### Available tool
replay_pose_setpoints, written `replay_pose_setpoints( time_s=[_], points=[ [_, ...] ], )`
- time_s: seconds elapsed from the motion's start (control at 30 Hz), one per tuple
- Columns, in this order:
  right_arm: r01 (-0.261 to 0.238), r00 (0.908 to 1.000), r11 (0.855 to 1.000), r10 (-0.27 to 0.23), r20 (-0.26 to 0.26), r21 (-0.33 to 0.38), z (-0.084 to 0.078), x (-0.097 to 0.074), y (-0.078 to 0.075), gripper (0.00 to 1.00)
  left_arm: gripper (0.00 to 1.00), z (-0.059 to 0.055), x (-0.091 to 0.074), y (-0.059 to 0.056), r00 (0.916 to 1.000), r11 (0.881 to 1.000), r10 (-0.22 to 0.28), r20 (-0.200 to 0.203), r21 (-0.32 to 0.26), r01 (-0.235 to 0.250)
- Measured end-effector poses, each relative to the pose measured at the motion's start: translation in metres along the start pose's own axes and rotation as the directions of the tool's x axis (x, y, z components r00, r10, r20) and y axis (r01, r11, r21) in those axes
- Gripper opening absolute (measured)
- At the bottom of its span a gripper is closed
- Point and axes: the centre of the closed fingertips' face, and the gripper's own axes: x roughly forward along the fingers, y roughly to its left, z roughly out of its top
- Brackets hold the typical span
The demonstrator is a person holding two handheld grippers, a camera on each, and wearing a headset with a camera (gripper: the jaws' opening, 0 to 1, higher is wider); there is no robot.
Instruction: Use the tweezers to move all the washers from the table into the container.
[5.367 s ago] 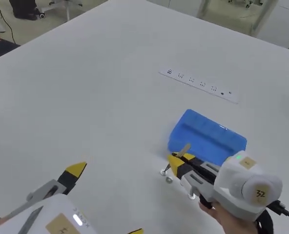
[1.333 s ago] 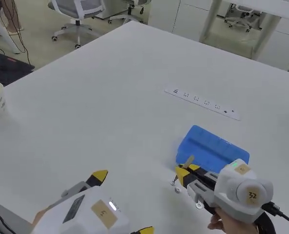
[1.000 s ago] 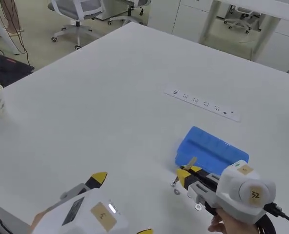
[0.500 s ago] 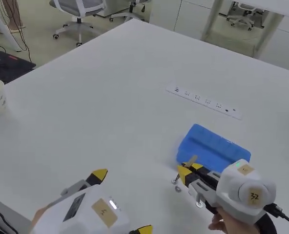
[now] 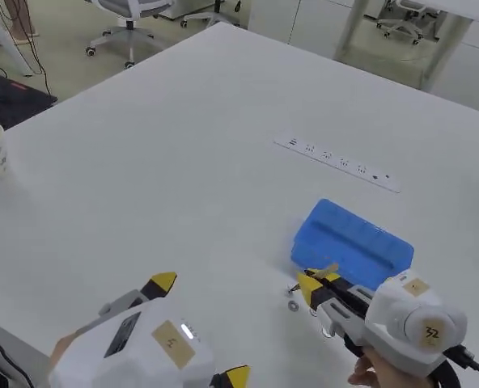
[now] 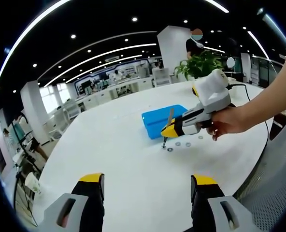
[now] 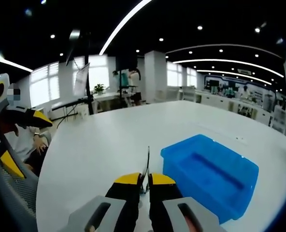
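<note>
glossy blue plastic container [image 5: 353, 245], smooth matt white table [image 5: 183, 162], shiny metal washers [image 5: 294, 305], thin metal tweezers [image 7: 148, 160]

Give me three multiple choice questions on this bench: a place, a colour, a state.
1. Where does the power strip lie?
A) on the table beyond the container
B) inside the container
C) on the floor
2. What colour is the container?
A) red
B) blue
C) green
3. The right gripper is:
A) wide open
B) shut on a pen
C) shut on the tweezers
Answers: 1 A, it lies past the container's far side; 2 B, its walls are blue; 3 C, its jaws pinch the tweezers.
</note>
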Motion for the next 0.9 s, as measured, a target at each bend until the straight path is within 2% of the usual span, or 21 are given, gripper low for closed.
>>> replay_pose_setpoints(
  time_s=[0.13, 0.23, 0.33, 0.53, 0.7, 0.9],
  points=[
    [-0.008, 0.9998, 0.999, 0.007, -0.021, -0.054, 0.002, 0.003, 0.005, 0.03, 0.73, -0.001, 0.000, -0.001, 1.0000, 1.000, -0.003, -0.003, 0.004, 0.003],
    [-0.005, 0.9998, 0.999, 0.004, -0.018, -0.047, 0.002, 0.004, 0.004, 0.02, 0.72, -0.001, 0.001, -0.001, 1.0000, 1.000, -0.005, -0.007, 0.006, 0.005],
    [0.009, 0.9998, 1.000, -0.010, -0.017, -0.010, 0.002, 0.003, 0.001, 0.01, 0.72, -0.001, 0.001, -0.001, 1.0000, 1.000, -0.008, -0.004, 0.005, 0.008],
    [0.016, 0.9989, 0.999, -0.017, -0.044, -0.032, 0.006, 0.003, 0.002, 0.01, 0.73, 0.001, 0.000, 0.000, 0.9999, 1.000, -0.009, 0.007, -0.005, 0.009],
    [0.041, 0.9991, 0.999, -0.041, -0.009, 0.007, 0.021, -0.003, -0.002, 0.01, 0.74, 0.001, 0.000, -0.002, 0.9998, 1.000, -0.019, 0.008, 0.000, 0.019],
    [0.064, 0.9979, 0.995, -0.065, -0.001, 0.081, 0.027, -0.016, -0.008, 0.01, 0.74, -0.002, 0.001, -0.005, 0.9995, 0.999, -0.030, -0.010, 0.013, 0.030]
  ],
)
